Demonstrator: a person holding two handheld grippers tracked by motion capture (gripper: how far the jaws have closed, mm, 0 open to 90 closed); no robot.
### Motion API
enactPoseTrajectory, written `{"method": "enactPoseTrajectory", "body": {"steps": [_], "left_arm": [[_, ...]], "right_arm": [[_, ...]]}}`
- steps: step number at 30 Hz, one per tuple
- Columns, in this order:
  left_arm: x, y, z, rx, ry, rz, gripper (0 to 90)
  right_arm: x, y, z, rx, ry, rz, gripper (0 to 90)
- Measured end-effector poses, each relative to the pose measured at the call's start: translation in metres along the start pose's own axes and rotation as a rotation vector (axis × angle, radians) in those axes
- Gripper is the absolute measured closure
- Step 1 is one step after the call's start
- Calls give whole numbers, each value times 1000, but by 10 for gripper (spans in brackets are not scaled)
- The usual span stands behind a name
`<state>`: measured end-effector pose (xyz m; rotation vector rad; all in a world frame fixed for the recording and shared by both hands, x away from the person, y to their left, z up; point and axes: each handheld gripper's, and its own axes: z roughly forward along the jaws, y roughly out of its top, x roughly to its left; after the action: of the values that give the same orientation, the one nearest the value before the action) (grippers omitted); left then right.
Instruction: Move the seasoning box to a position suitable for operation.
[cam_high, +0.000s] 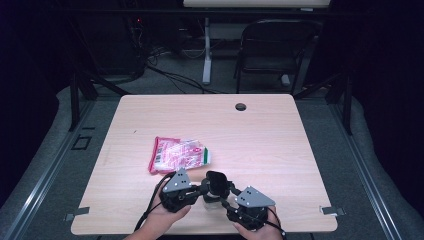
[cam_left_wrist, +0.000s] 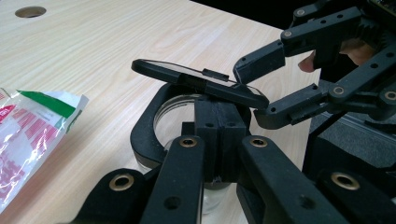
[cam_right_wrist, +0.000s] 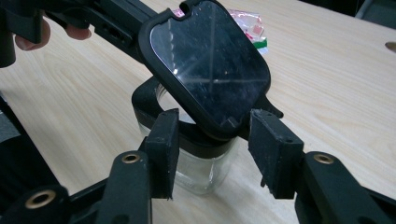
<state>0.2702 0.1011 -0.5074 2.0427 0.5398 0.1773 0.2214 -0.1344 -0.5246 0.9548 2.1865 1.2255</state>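
A small glass jar (cam_high: 212, 201) with a black collar stands near the table's front edge, its hinged black lid (cam_high: 216, 179) flipped up and tilted. My left gripper (cam_left_wrist: 219, 140) is shut on the black hinge block at the jar's collar (cam_left_wrist: 144, 135), under the raised lid (cam_left_wrist: 196, 79). My right gripper (cam_right_wrist: 215, 144) is open, its pads on either side of the lid's (cam_right_wrist: 210, 60) lower edge and apart from it, with the clear jar body (cam_right_wrist: 205, 172) just behind. The right gripper (cam_left_wrist: 254, 88) faces the left one across the jar.
A red, white and green plastic bag (cam_high: 177, 155) lies flat just beyond the jar, left of centre. A cable hole (cam_high: 241, 107) sits near the table's far edge. A dark chair (cam_high: 272, 45) stands behind the table.
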Motion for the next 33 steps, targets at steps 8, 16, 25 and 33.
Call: {"method": "enactPoseTrajectory", "body": {"steps": [8, 16, 25, 33], "left_arm": [[1, -3, 1, 4, -1, -2, 892], [2, -9, 4, 28, -1, -13, 891], [1, -12, 8, 41, -7, -12, 885], [1, -13, 8, 39, -6, -12, 886]], "right_arm": [[2, 2, 3, -17, -16, -8, 542], [1, 2, 2, -21, -11, -3, 552], [-2, 2, -1, -36, 2, 27, 580], [-3, 2, -4, -53, -1, 32, 607]]}}
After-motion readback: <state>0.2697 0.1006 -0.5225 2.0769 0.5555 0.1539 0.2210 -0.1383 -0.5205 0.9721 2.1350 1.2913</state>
